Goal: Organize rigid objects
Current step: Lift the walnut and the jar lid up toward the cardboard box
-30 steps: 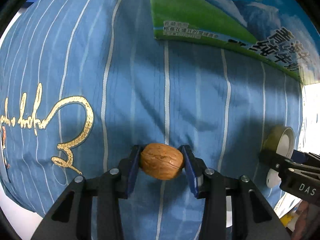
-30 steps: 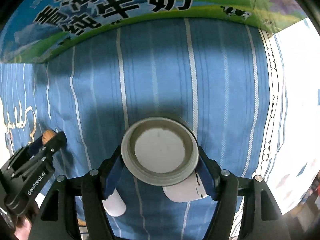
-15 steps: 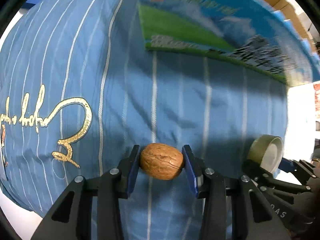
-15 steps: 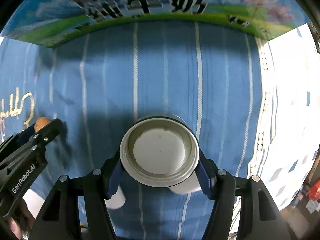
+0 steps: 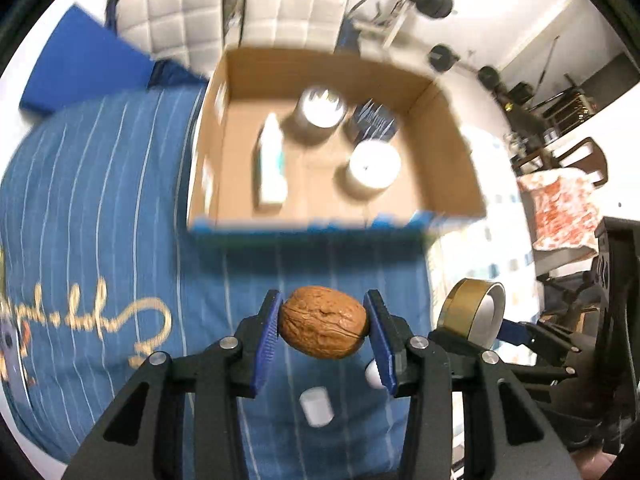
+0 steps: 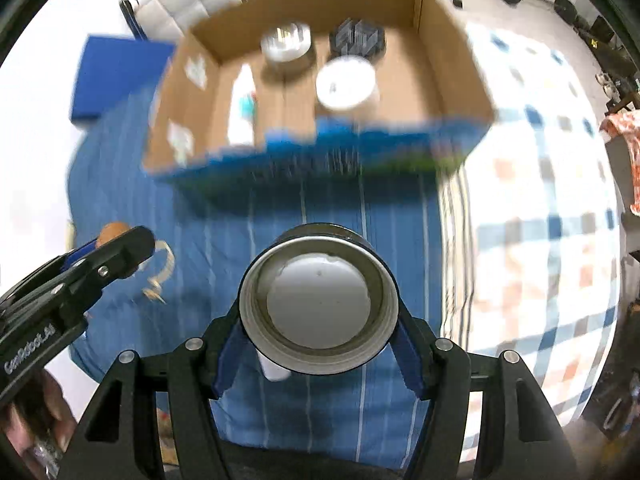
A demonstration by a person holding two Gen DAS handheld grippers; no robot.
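My left gripper (image 5: 323, 330) is shut on a brown walnut (image 5: 323, 328) and holds it above the blue striped cloth (image 5: 100, 208). My right gripper (image 6: 318, 316) is shut on a round lid (image 6: 318, 300) with a white inside; the lid's gold rim shows in the left wrist view (image 5: 472, 314). An open cardboard box (image 5: 452, 152) stands ahead on the cloth and also shows in the right wrist view (image 6: 452, 68). In it are a white bottle (image 5: 272, 160), a metal tin (image 5: 320, 110), a dark block (image 5: 372, 120) and a white round container (image 5: 374, 164).
Two small white cylinders (image 5: 316, 406) lie on the cloth below the grippers. A checked white cloth (image 6: 532, 216) lies to the right. White padded chairs (image 5: 240, 8) and a blue pad (image 5: 80, 60) are behind the box. The left gripper shows at the lower left of the right wrist view (image 6: 116, 248).
Both grippers have risen and tilted up with their loads. The view went from the box's printed side close up to its open top and the room beyond.
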